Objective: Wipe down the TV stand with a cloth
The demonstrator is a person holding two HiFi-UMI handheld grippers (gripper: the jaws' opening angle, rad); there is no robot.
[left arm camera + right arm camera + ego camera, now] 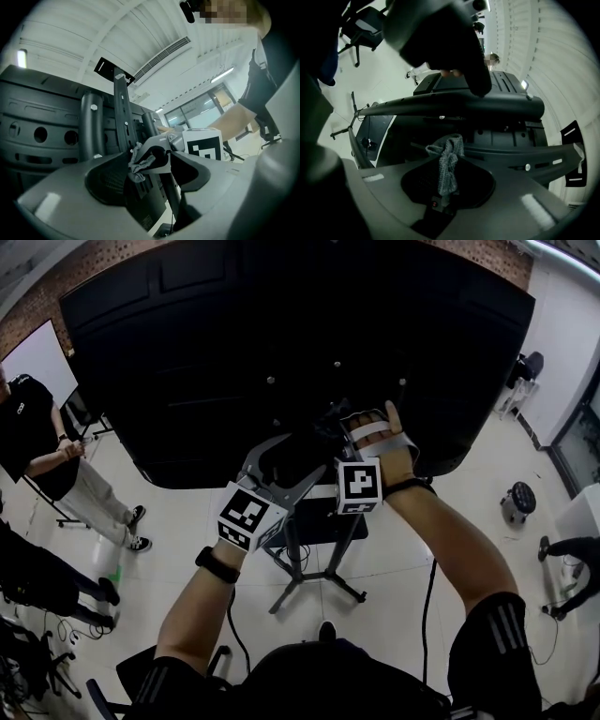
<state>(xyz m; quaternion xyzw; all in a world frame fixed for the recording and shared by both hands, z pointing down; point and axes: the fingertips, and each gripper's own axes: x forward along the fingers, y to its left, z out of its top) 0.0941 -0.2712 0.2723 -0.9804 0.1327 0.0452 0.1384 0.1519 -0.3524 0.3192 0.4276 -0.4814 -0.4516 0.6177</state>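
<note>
The grey knitted cloth [449, 159] hangs pinched in my right gripper [446, 187], whose jaws are shut on it. In the head view this gripper [352, 451] is pushed in behind the big black TV [281, 352], at the top of the TV stand [309, 559]. A black crossbar [450, 105] of the stand runs just beyond the cloth. My left gripper [152, 187] is open. Its jaws stand on either side of the right gripper's tip [157, 151] and the cloth [138, 164]. In the head view it [302, 463] points up and right at the stand's column [123, 112].
The stand's legs [319, 582] spread over a pale floor with cables. A person [37, 442] stands at the left beside a whiteboard [37, 357]. A small round stool [518, 498] is at the right. The TV's back fills the space ahead.
</note>
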